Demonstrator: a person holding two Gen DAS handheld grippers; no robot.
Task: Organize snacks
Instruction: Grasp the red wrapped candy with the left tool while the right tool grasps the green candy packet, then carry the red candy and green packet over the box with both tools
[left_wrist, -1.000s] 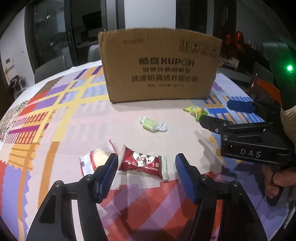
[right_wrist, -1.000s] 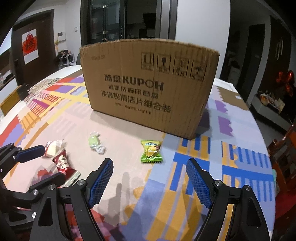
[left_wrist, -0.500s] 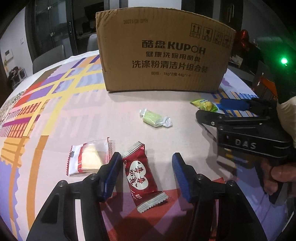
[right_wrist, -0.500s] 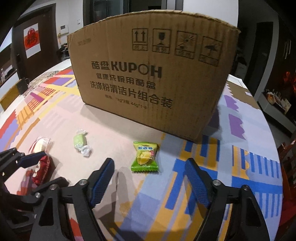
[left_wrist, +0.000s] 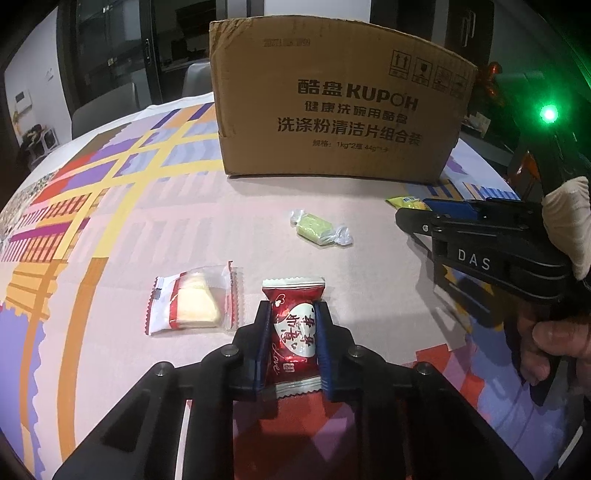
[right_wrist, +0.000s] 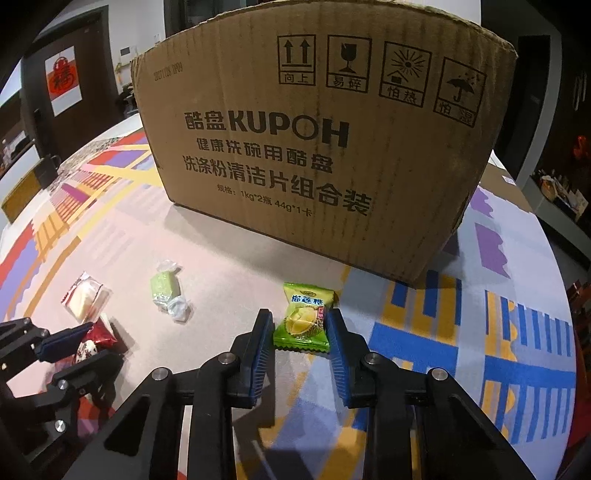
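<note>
Red heart-printed candy (left_wrist: 293, 334) between left hand-held gripper (left_wrist: 292, 308) pads.

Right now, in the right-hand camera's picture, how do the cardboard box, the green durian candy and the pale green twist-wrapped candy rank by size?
1. Cardboard box, by far the largest.
2. Green durian candy.
3. Pale green twist-wrapped candy, only slightly smaller; the durian candy lies nearer the camera, so that order is unsure.
</note>
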